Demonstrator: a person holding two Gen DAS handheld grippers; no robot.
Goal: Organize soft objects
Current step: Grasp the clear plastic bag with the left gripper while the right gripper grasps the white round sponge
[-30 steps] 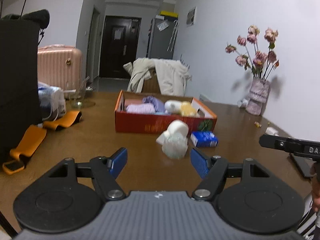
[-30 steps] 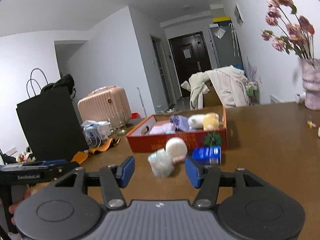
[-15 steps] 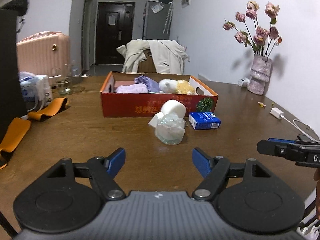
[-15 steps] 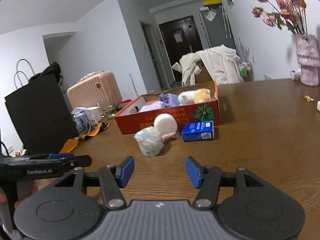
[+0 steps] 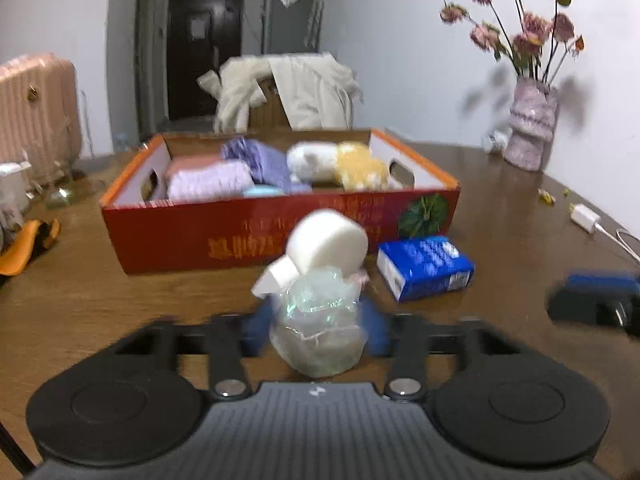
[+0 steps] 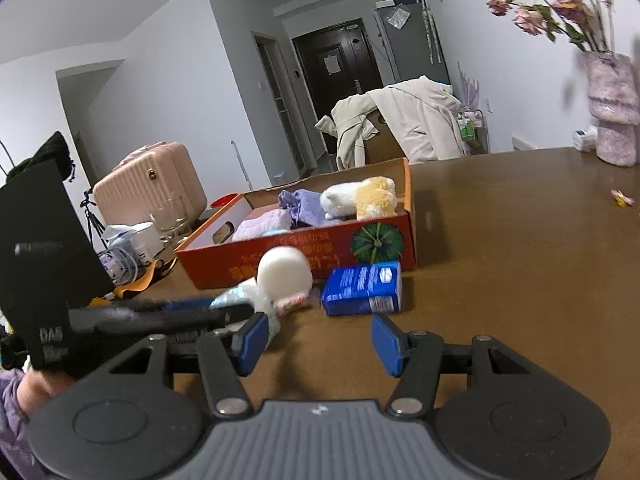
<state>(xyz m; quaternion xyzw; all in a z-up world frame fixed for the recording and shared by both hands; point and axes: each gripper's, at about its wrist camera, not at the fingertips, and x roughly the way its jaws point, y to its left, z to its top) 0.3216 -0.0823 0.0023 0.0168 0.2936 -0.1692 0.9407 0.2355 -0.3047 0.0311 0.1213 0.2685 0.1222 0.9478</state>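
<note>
A crinkled clear plastic bundle (image 5: 318, 330) lies on the brown table (image 5: 120, 300) between the blue pads of my left gripper (image 5: 316, 330). The jaws stand around it, blurred; whether they press it I cannot tell. A white round sponge (image 5: 330, 240) leans behind it. A blue tissue pack (image 5: 426, 266) lies to the right. The red cardboard box (image 5: 240, 232) holds purple cloths, a white plush and a yellow plush. My right gripper (image 6: 316, 340) is open and empty, near the tissue pack (image 6: 362, 282), with the left gripper (image 6: 160, 316) at its left.
A vase of dried pink flowers (image 5: 530, 128) stands at the back right. A white charger with cable (image 5: 584, 218) lies near the right edge. Orange straps (image 5: 28, 236) and a black bag (image 6: 36, 240) are at the left. A chair draped with a coat (image 5: 288, 88) is behind the box.
My left gripper has moved forward and low, so the plastic bundle now sits between its pads, and the jaws have narrowed. My right gripper has advanced toward the tissue pack.
</note>
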